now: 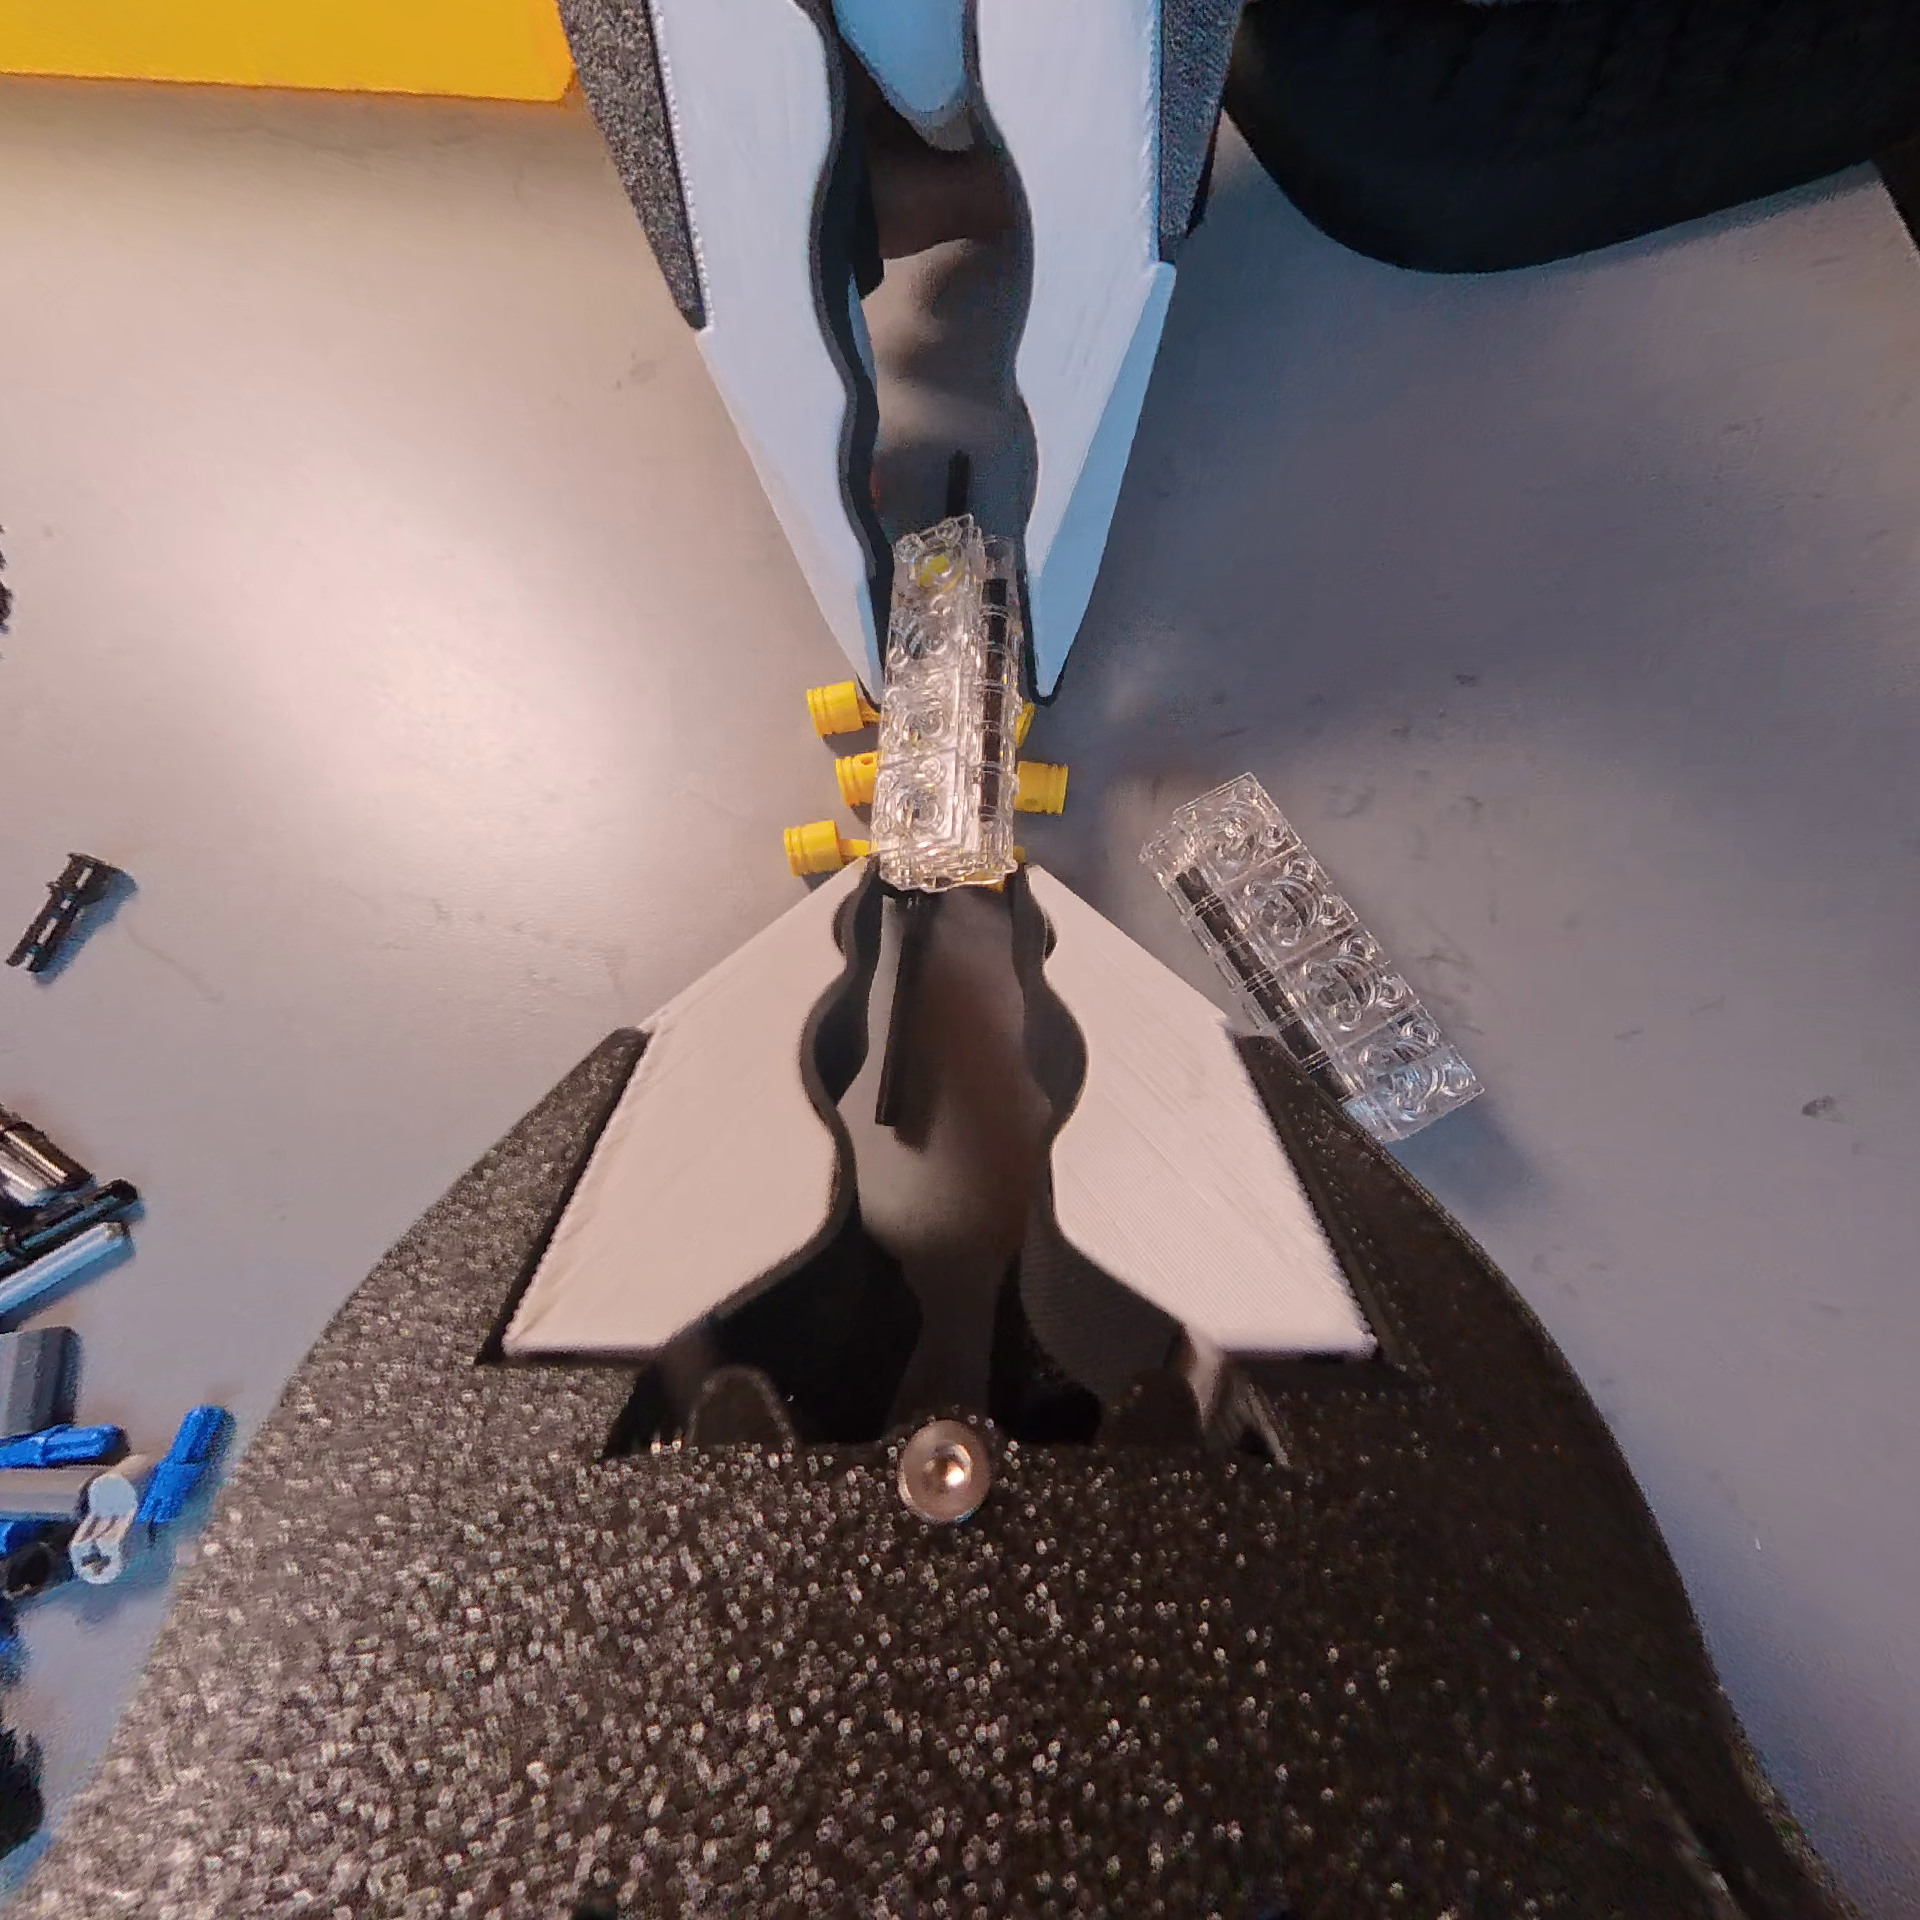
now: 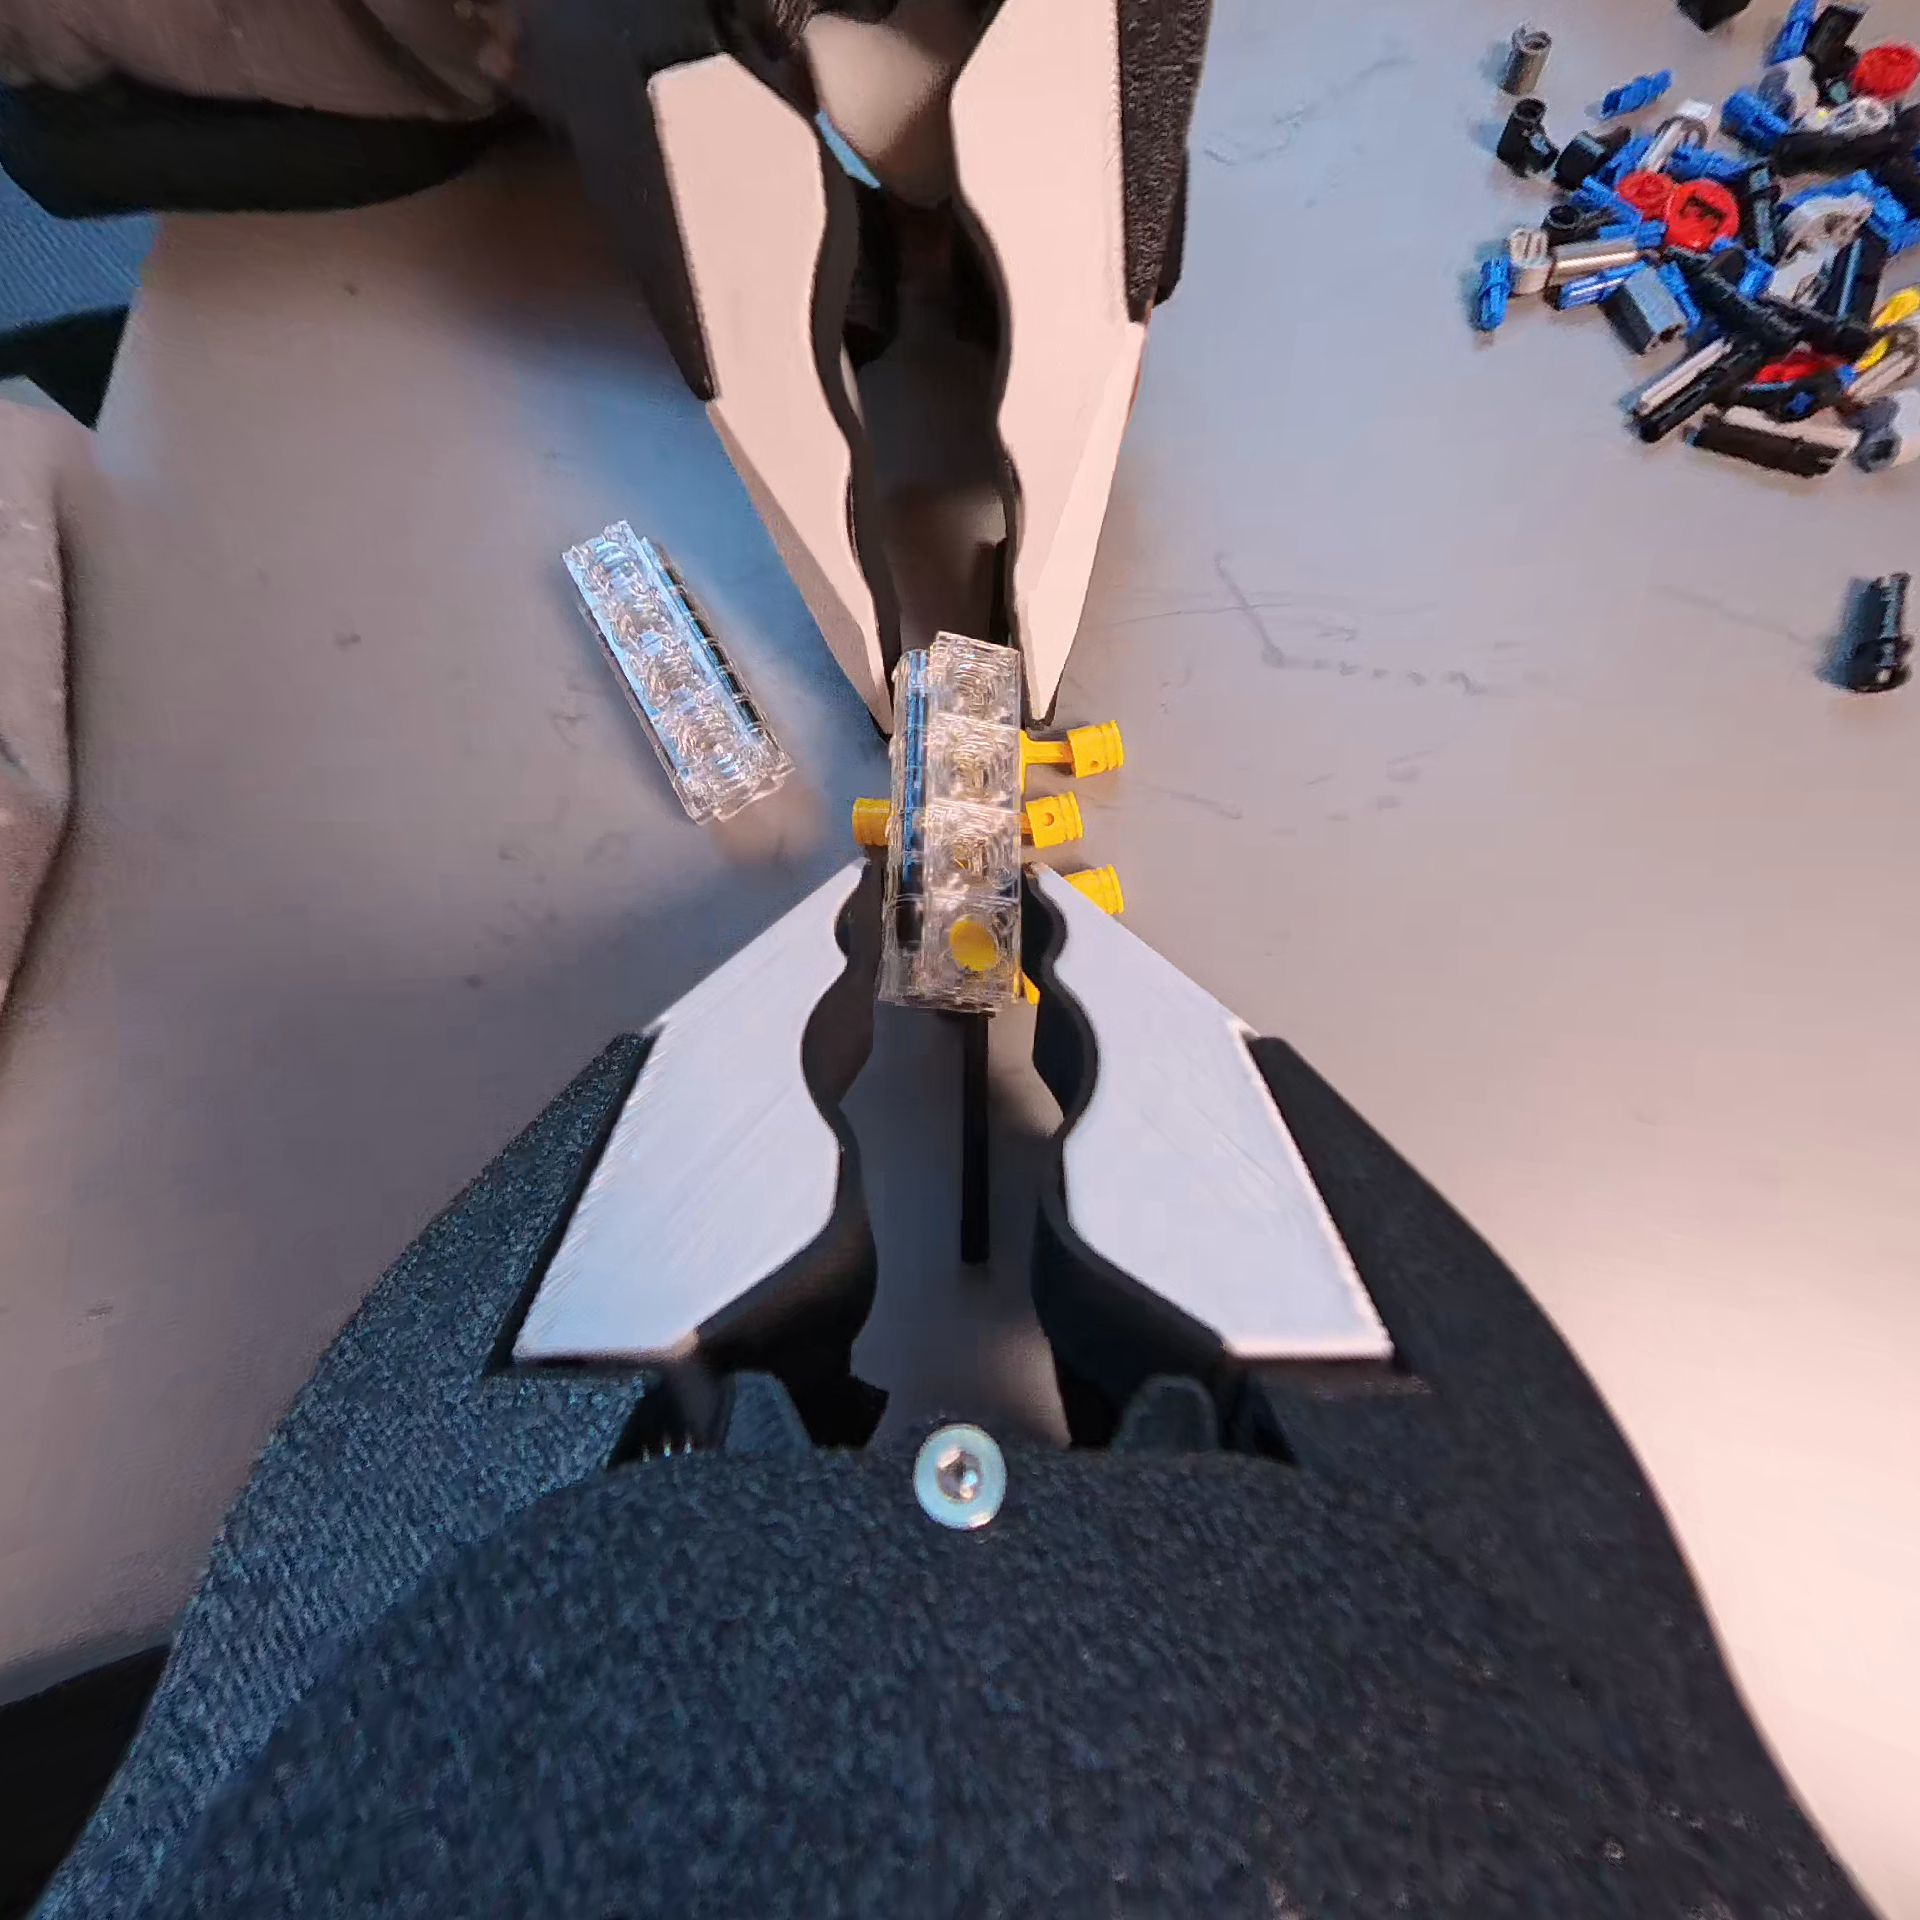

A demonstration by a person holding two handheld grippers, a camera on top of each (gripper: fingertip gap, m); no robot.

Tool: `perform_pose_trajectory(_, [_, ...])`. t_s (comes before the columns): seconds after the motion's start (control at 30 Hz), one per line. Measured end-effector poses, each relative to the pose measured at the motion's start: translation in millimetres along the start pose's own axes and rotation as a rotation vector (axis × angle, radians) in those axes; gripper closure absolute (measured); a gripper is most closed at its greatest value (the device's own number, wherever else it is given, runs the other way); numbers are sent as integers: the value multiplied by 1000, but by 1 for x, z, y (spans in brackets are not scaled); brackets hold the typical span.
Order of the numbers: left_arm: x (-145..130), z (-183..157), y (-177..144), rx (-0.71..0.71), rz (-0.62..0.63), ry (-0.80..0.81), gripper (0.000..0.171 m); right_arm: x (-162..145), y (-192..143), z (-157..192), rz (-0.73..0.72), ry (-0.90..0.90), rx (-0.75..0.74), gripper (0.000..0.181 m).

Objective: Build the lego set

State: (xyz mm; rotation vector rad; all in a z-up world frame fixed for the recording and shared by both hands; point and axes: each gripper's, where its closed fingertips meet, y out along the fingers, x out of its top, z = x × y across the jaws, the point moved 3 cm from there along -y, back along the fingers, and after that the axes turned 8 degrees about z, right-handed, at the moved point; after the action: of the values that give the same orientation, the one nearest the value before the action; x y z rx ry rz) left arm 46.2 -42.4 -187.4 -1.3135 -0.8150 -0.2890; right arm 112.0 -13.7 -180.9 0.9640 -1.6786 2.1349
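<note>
Assembly in hand: a clear engine block (image 1: 940, 717) fitted with yellow pistons (image 1: 831, 710) and a black axle (image 1: 902, 1023) running through its length, held above the grey surface (image 1: 416, 520) between both tools. The left gripper (image 1: 940, 878) meets the block's near end in its own view; the right gripper (image 2: 951, 935) has its jaws clamped on the opposite end, with the axle stub passing back between its fingers. Whether the left jaws grip the block itself or only the axle cannot be told.

A second clear block (image 1: 1311, 956) lies flat on the surface just beside the assembly. It appears to be the next part to mate.

Procedure, as judged from the layout: keep one gripper firm on the assembly, keep the axle straight, and avoid pressing on the protruding pistons, which likely pivot and could slip. Free the other gripper to fetch the loose block.

A pile of loose parts (image 2: 1725, 249) lies well apart. The pistons on the far side of the block are partly hidden. Transparent plastic makes the internal crank hard to make out. Both views show slight motion blur.
</note>
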Motion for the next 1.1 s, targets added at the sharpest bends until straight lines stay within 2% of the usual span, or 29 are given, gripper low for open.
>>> perform_pose_trajectory(0.27, [0,-2,-6,-68,-13,-70,148,-2,2,4,80,-218,-154,153])
perform_pose_trajectory(0.47, [0,-1,-7,-125,-10,-155,148,11,-5,3,-7,-180,-149,152])
perform_pose_trajectory(0.67, [1,-1,-7,-131,-11,-175,148,10,-2,2,13,-163,-151,156])
perform_pose_trajectory(0.97, [-2,-4,-7,-53,8,-36,148,13,-6,3,-16,-81,-107,149])
perform_pose_trajectory(1.1, [-3,-4,-7,-37,12,-15,148,10,0,7,16,-82,-86,157])
